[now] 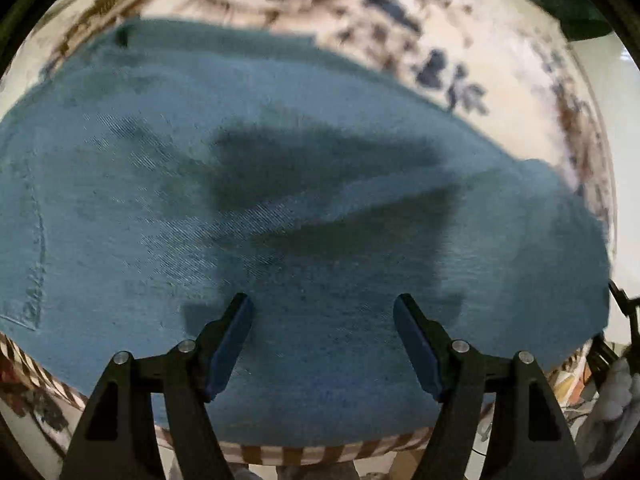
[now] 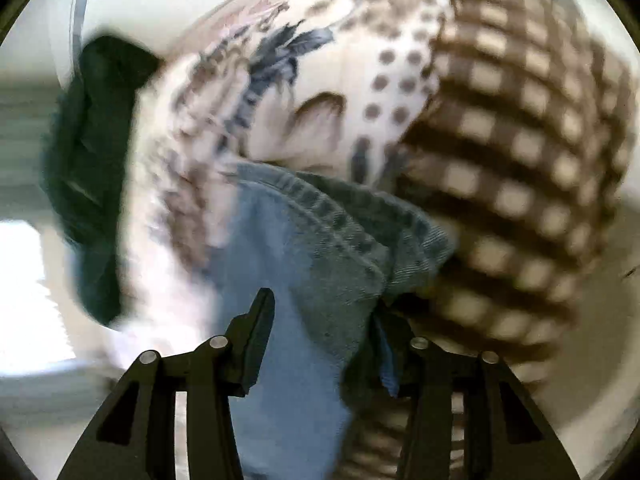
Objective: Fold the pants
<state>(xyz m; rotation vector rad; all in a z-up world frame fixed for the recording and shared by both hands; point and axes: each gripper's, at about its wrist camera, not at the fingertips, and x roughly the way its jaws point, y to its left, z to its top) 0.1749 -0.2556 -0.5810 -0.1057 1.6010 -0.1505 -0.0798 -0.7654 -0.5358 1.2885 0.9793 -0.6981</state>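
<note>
Left wrist view: the left gripper [image 1: 323, 308] sits at 6 o'clock with its two blue-padded fingers [image 1: 228, 352] spread wide, nothing between them, poised above the pants [image 1: 280, 200]. The blue denim spreads flat across most of the view from 9 to 3 o'clock, carrying the gripper's dark shadow near the centre. A stitched pocket edge [image 1: 34, 272] shows at 9 o'clock. Under the pants lies a patterned cloth [image 1: 360, 12], cream with brown and navy marks, showing from 11 to 2 o'clock; its brown-striped border [image 1: 280, 454] runs along 6 o'clock.

Right wrist view, blurred: the right gripper [image 2: 320, 320] is at 6 o'clock, its fingers [image 2: 256, 336] apart, with a bunched fold of the pants [image 2: 320, 240] lying between them and covering the right one; whether it is pinched I cannot tell. A thick seam [image 2: 332, 216] runs toward 1 o'clock. Beyond, the cloth [image 2: 320, 92] shows cream with dots at 12 o'clock and brown checks [image 2: 512, 152] at 2 o'clock. A dark green garment [image 2: 96, 160] lies at 9 o'clock.
</note>
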